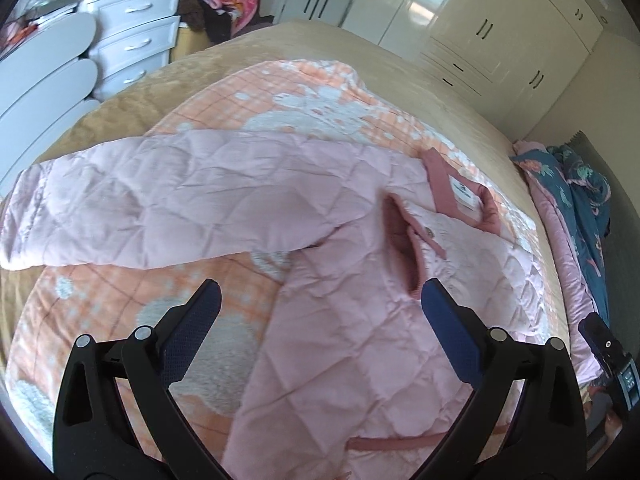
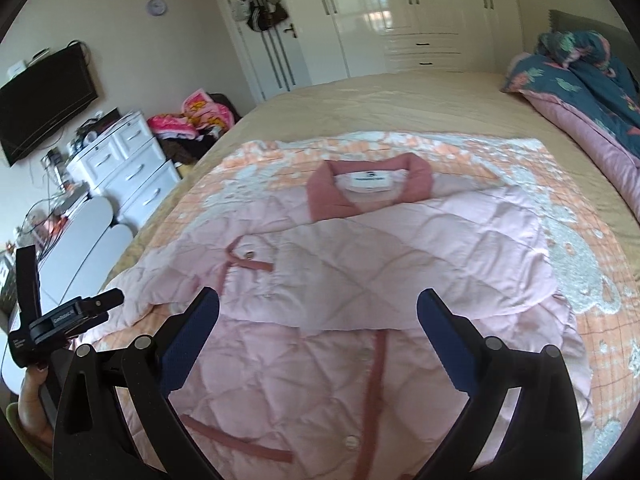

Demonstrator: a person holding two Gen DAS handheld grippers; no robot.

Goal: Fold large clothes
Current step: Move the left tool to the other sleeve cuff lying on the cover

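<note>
Left gripper spread wide, nothing pinched, hovering over pink quilted jacket on blanket. Rt gripper likewise spread, empty, above jacket front. Just ahead of rt: one sleeve across chest. Ahead-left of left claw: other sleeve stretched out. Farther ahead: collar. Prob light, puffy, soft, slick-ish; best grab = outstretched sleeve's cuff end.

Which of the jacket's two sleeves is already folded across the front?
The sleeve lying across the chest of the pink quilted jacket, just below the collar, is folded in. The other sleeve is spread straight out over the peach blanket.
</note>
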